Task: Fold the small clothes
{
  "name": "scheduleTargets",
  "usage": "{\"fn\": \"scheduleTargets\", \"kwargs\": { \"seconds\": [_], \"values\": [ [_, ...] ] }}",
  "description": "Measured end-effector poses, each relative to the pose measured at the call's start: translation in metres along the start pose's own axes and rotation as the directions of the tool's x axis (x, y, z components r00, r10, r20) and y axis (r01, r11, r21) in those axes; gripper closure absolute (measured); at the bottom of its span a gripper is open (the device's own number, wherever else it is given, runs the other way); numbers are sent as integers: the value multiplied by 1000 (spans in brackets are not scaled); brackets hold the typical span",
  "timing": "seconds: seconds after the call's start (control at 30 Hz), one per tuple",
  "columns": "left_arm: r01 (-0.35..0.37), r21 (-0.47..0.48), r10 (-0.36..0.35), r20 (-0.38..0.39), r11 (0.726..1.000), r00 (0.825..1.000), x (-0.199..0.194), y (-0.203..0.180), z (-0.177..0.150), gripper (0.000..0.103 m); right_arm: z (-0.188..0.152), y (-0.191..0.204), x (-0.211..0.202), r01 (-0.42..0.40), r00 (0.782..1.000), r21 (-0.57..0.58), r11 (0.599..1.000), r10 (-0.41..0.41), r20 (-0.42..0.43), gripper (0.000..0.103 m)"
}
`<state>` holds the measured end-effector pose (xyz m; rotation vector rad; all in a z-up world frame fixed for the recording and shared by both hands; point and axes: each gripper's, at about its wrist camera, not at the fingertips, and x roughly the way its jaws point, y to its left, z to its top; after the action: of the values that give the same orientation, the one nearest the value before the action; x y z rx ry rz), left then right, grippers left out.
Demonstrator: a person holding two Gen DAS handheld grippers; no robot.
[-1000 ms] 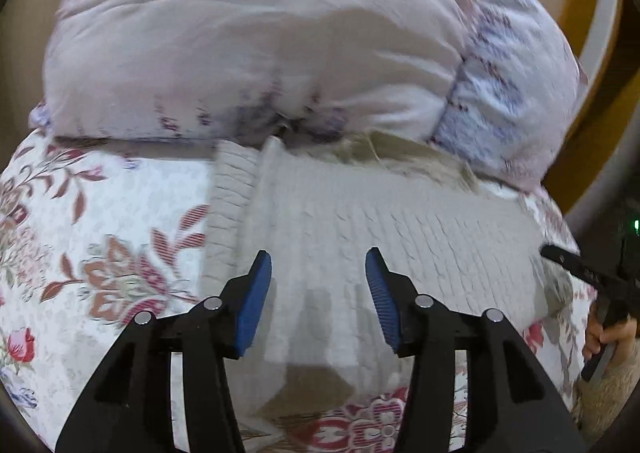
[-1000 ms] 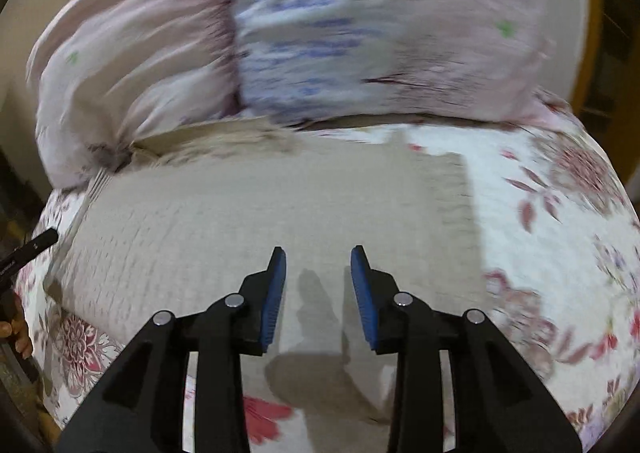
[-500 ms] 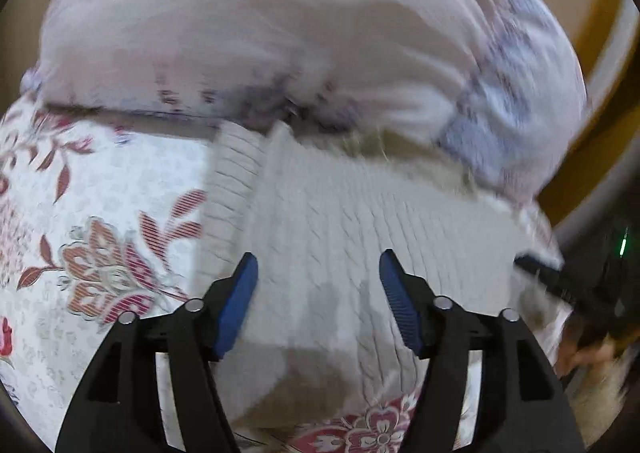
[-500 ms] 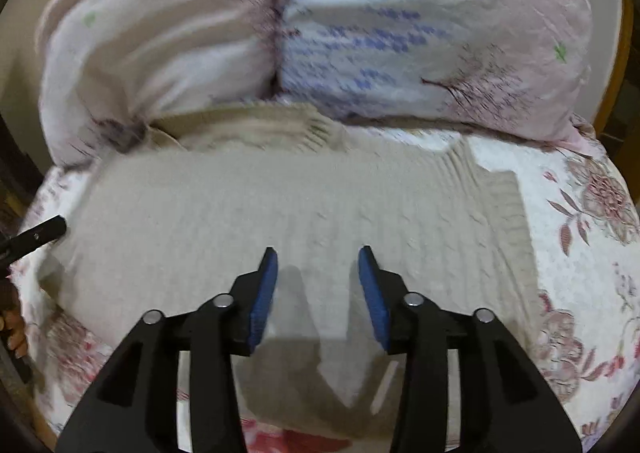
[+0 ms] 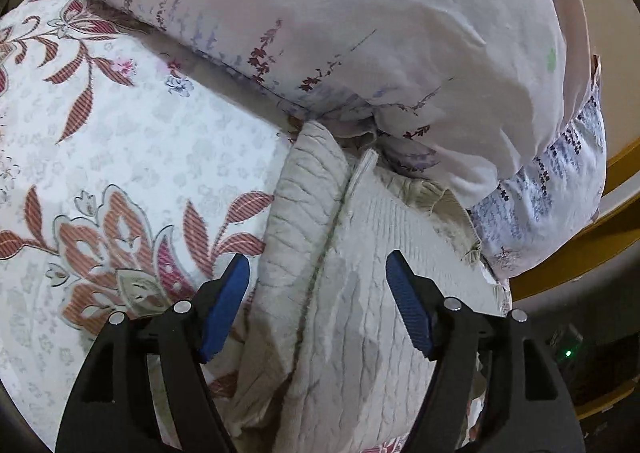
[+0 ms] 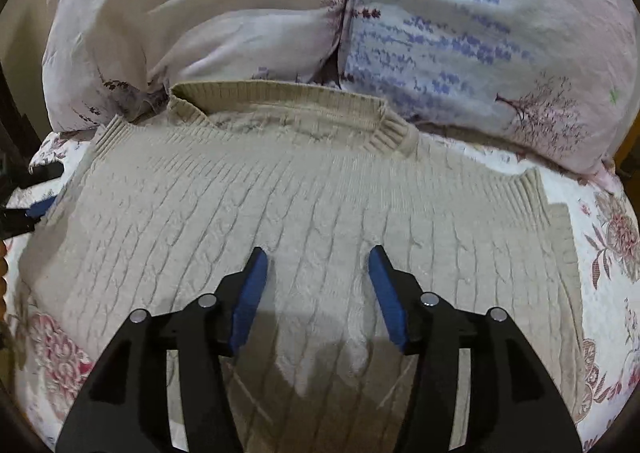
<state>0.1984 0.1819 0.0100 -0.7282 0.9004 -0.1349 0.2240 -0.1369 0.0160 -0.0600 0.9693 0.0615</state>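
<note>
Both grippers stand with their blue pads apart and nothing between them. Left gripper (image 5: 316, 293) hangs over the folded side edge of the knit sweater (image 6: 304, 213), its jaws astride that edge: one pad over the floral bedspread (image 5: 120, 157), the other over the knit. Right gripper (image 6: 316, 285) hangs over the middle of the sweater's body, both pads above the cable pattern; contact with the cloth cannot be judged.

Sweater lies flat on the bedspread, beige, ribbed collar (image 6: 280, 93) up against the pillows (image 6: 460, 33) at the head edge, hem towards the grippers. Its width runs across the right wrist view; one ribbed armhole edge (image 6: 536, 189) lies to the right side.

Judgement: the coming move turns on the side edge under the left gripper. That edge runs away from the gripper towards the pillows, directly ahead and below, so the left gripper is the nearer one for a lengthwise fold.

No brand, label or legible writing is visible on the sweater, pillows or bedspread.
</note>
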Motion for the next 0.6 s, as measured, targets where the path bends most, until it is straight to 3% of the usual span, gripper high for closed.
{"fn": "scheduleTargets", "kwargs": {
  "seconds": [0.3, 0.6],
  "values": [
    [59, -42, -59, -12, 997, 998, 11, -4, 8, 33, 0, 0, 1, -10, 1000, 2, 1000, 10, -1, 48],
    [27, -19, -28, -47, 999, 999, 18, -12, 3, 57, 0, 1, 2, -12, 1000, -4, 1000, 12, -6, 47]
  ]
}}
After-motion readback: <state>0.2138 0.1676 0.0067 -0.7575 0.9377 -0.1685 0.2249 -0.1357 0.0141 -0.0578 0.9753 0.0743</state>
